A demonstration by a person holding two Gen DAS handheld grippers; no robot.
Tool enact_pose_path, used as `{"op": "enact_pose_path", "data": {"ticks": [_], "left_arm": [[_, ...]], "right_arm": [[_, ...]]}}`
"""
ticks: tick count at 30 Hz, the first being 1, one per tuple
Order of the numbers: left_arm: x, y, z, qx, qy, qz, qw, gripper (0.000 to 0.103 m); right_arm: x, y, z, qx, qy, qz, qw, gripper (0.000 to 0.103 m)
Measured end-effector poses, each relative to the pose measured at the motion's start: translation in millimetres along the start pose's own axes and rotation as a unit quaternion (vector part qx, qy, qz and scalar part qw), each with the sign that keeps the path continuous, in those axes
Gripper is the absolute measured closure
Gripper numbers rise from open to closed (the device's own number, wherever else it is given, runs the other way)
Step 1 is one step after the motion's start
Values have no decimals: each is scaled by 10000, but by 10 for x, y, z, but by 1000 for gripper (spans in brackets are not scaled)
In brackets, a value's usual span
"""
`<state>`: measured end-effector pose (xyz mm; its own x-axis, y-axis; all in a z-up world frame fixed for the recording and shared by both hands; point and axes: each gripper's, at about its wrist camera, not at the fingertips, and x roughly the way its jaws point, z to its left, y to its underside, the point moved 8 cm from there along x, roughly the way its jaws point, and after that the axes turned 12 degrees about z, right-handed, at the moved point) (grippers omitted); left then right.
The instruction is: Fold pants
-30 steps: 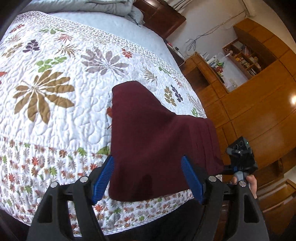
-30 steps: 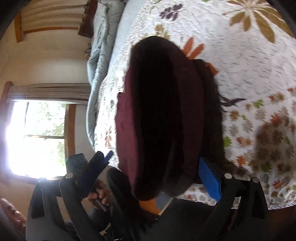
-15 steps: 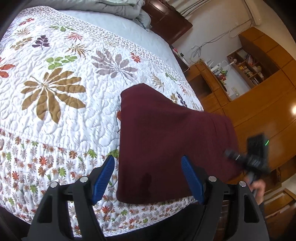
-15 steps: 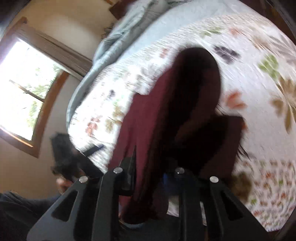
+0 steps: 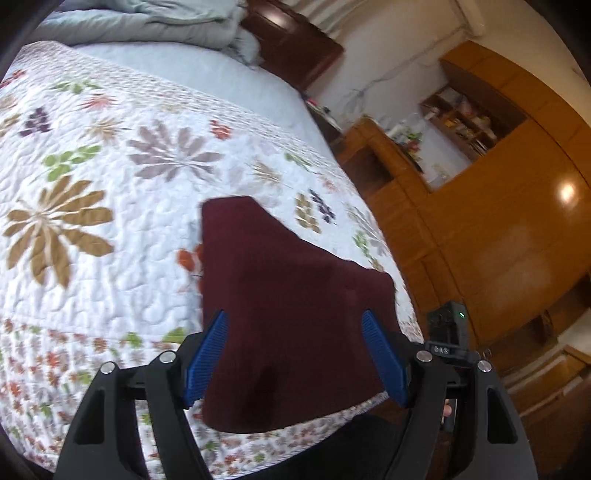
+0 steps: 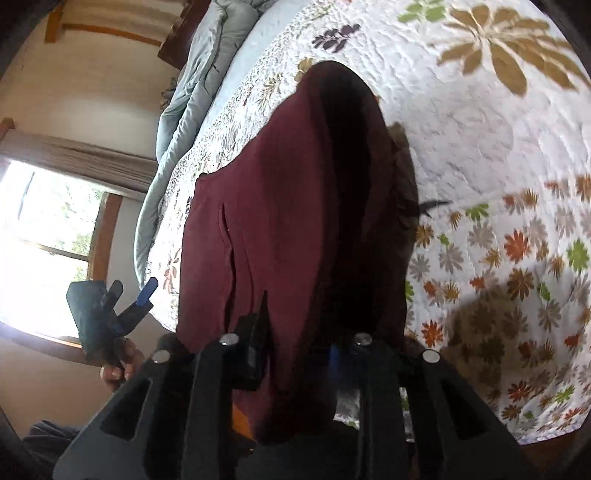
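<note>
The maroon pants (image 5: 288,314) lie folded at the near edge of the floral quilt (image 5: 110,221). My left gripper (image 5: 295,354) hovers over their near end with its blue pads wide apart and nothing between them. In the right wrist view the pants (image 6: 288,221) bulge upward and their near edge runs between the jaws of my right gripper (image 6: 295,354), which is closed on the cloth. The right gripper (image 5: 448,332) also shows in the left wrist view at the bed's right corner, and the left gripper (image 6: 110,306) shows at the left of the right wrist view.
A grey duvet (image 5: 147,26) is bunched at the head of the bed. Wooden wardrobes and shelves (image 5: 498,203) stand to the right of the bed. A window with a curtain (image 6: 48,206) is on the other side.
My right gripper has closed on the near edge of the pants and lifted it. The pants' right side has drawn in toward the middle. My left gripper stays open above them.
</note>
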<state>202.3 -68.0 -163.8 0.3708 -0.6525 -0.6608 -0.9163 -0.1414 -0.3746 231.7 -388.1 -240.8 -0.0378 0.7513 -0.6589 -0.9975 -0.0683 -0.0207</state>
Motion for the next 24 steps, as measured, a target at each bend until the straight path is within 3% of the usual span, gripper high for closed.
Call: {"op": "enact_pose_path", "data": {"ticks": [4, 8, 10, 14, 15, 17, 18, 21, 24], "left_arm": [[152, 73, -151, 333, -108, 201, 9992, 28], [277, 131, -256, 726, -661, 353, 9945, 28], [321, 157, -259, 797, -846, 435, 9923, 28], [393, 165, -254, 927, -1220, 530, 9868, 28], [402, 160, -249, 956, -1294, 527, 9856, 28], [417, 150, -229, 995, -1438, 514, 9833, 28], [424, 143, -216, 1008, -1510, 501, 9821, 28], [449, 138, -176, 1052, -1751, 457, 9779, 28], [469, 143, -141, 1099, -1965, 387, 9736, 28]], "right_arm": [[-224, -57, -26, 71, 5, -163, 9998, 65], [-521, -288, 4, 92, 522, -610, 9967, 49], [-569, -437, 42, 71, 654, -715, 9953, 26], [-331, -761, 77, 38, 666, -390, 9970, 23], [-252, -838, 85, 30, 593, -298, 9978, 25], [-153, -954, 81, -35, 665, -248, 9975, 48], [-133, -970, 94, -75, 638, -213, 9977, 68], [-159, -1029, 206, -307, 606, -284, 9973, 94], [-219, -1044, 293, -548, 713, -490, 9947, 96]]}}
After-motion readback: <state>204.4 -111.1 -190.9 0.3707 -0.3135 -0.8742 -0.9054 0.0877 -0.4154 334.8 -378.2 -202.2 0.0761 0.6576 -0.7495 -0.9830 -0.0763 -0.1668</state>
